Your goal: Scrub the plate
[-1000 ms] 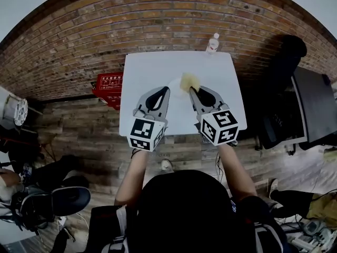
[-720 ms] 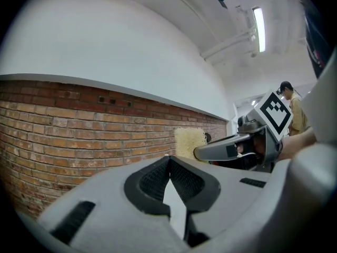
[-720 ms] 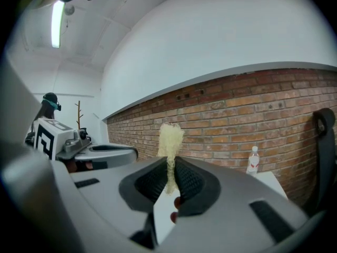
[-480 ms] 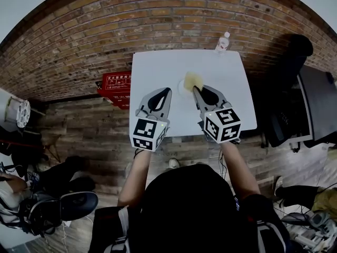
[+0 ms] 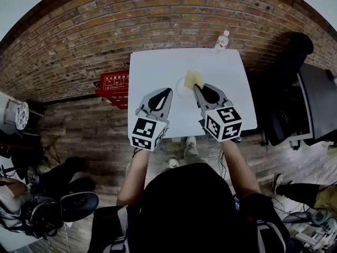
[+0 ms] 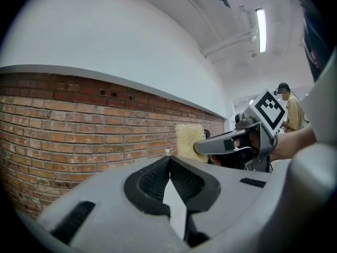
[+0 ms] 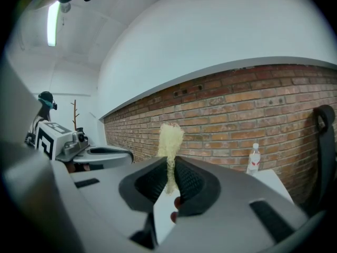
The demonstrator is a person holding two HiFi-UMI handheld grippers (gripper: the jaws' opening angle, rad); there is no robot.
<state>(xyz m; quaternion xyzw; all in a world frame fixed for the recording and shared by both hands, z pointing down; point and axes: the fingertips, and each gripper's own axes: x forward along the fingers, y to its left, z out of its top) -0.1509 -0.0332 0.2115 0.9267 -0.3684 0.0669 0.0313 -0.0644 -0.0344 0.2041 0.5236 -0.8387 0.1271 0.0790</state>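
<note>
Red box (image 5: pixel 111 84): it sat on the wooden floor left of the table, at the foot of the brick wall (image 5: pixel 158 20). It had white print on its side. I could not see what it held.

Table (image 5: pixel 158 67): white, set against the wall, with both tools held over its middle.

Left gripper (image 5: pixel 167 90): its jaws were pressed together with nothing between them. It was held above the tabletop just left of the plate.

Plate (image 5: pixel 180 92): white on the white table and hard to pick out. It lay on the table's middle between the two gripper tips. I could make out nothing on it.

Sponge (image 5: pixel 193 79): yellow, standing on edge, over the plate's far right rim. I could not tell whether it touched the plate.

Right gripper (image 5: pixel 195 87): its jaws were clamped on the sponge's lower edge, and most of the sponge stuck out past the tips.

Bottle (image 5: pixel 223 40): clear plastic with a white cap and a red label, upright at the table's far right corner. It was too small for me to judge its fill.

Chair (image 5: pixel 287 57): black, just right of the table.

Change: from a second before, both tools sat almost the same over the table. The left stayed closed and the right kept its grip on the sponge. A shoe (image 5: pixel 190 145) had come forward to the table's near edge.
</note>
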